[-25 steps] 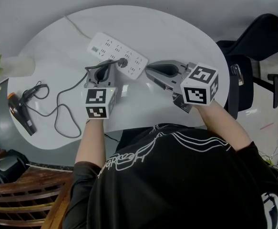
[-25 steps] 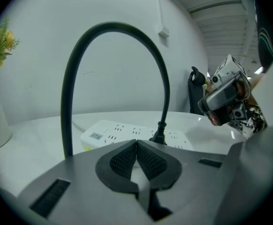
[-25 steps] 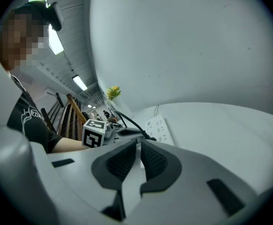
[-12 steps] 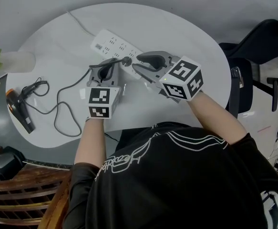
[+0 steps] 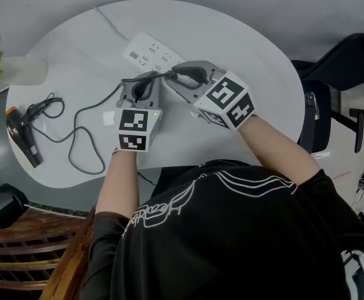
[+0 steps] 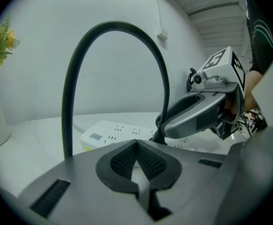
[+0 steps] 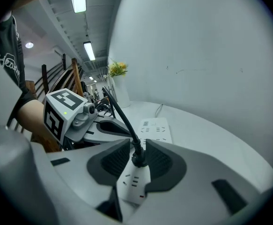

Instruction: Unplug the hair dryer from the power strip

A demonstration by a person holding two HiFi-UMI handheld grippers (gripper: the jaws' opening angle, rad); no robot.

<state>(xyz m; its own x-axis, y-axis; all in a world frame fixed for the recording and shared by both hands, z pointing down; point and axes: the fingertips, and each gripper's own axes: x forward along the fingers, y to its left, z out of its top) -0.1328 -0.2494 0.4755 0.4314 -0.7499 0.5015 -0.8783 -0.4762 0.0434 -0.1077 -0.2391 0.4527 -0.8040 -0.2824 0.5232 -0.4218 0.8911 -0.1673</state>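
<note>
A white power strip (image 5: 149, 52) lies on the round white table (image 5: 250, 61). The hair dryer's black plug (image 7: 138, 156) stands in one of the strip's near-end sockets. My right gripper (image 7: 138, 159) is shut on that plug, with a pad against each side. Its black cable (image 6: 117, 29) arches over my left gripper (image 6: 136, 162), which is shut with nothing seen between its pads, just left of the plug (image 5: 168, 75). The cable (image 5: 75, 136) runs left across the table to the black hair dryer (image 5: 20, 144) at the left edge.
A white vase with flowers (image 5: 19, 70) stands at the table's far left. The strip's own white cord (image 5: 107, 20) leads off the far edge. A black office chair (image 5: 331, 74) is on the right and a wooden chair (image 5: 19, 261) at the lower left.
My right gripper has moved left from beside the strip and come in over the plug. The left gripper has barely shifted.
</note>
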